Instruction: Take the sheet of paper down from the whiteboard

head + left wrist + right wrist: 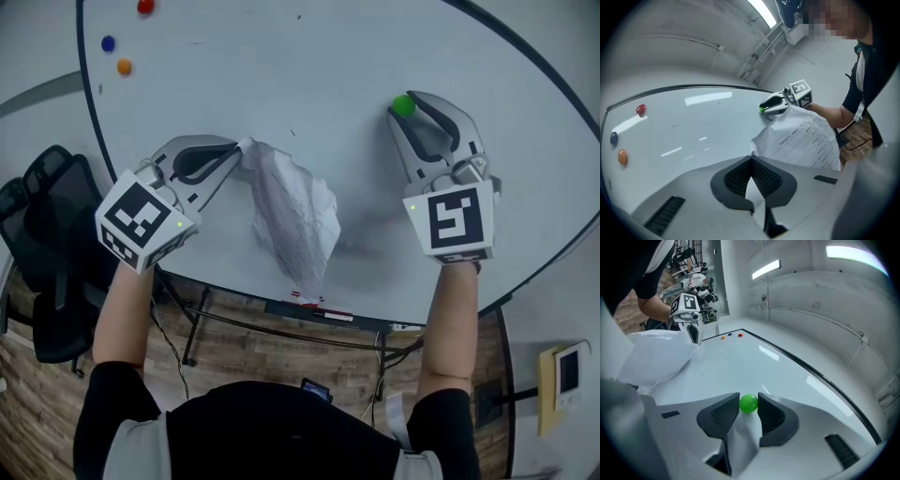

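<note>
Head view: crumpled sheet of paper (pixel 298 217) is clamped in left claw (pixel 236 150) at nine o'clock, green magnet (pixel 403 104) is pinched by right claw (pixel 406 106); paper should next be lowered off the whiteboard (pixel 281 75).

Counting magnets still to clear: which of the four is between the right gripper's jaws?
The green magnet, pinched between the right gripper's jaws. The red magnet, blue magnet and orange magnet sit apart on the whiteboard, untouched.

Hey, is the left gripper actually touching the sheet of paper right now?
Touching. The left gripper view shows the left gripper with jaws closed on a corner of the sheet of paper, which fans out from between them.
</note>
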Tool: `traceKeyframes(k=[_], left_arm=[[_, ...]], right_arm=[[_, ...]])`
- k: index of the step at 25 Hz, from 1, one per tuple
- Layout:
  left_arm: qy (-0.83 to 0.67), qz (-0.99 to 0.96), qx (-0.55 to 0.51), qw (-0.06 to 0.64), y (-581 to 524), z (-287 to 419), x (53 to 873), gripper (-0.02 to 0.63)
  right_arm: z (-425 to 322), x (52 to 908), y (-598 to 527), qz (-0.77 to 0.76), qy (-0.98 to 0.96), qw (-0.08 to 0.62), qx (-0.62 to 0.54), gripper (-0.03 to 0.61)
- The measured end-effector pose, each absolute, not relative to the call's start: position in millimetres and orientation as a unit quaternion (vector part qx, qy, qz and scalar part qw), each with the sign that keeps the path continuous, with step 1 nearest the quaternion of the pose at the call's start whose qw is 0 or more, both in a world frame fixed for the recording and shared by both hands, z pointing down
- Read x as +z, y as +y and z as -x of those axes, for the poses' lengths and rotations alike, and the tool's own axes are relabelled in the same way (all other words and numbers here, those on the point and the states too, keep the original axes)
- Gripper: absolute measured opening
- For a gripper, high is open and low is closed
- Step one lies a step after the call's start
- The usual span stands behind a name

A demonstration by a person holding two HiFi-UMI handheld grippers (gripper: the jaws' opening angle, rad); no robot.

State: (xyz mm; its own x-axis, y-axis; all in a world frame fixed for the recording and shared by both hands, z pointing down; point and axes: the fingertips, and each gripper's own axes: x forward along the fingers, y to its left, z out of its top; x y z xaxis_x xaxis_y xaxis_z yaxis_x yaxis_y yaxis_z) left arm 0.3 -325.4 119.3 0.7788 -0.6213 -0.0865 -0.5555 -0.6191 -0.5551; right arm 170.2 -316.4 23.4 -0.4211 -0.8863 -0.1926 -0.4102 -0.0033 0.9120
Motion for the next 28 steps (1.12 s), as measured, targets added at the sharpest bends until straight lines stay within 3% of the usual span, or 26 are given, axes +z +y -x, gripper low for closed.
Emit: traceKeyframes(k=[23,28], left_arm=[[0.308,0.924,-0.056,0.219,-300.0,-10.8,181.0,0.011],[0.301,0.932,-0.052,0.195,-301.0,-11.3,203.9,0.011]], right_arm=[[-175.2,42.8,-323.9,-0.485,-0.66,0.249,-0.517,0.146],[-187.8,63.4,-296.2,-0.483,-0.673,0.219,-0.515,0.146]])
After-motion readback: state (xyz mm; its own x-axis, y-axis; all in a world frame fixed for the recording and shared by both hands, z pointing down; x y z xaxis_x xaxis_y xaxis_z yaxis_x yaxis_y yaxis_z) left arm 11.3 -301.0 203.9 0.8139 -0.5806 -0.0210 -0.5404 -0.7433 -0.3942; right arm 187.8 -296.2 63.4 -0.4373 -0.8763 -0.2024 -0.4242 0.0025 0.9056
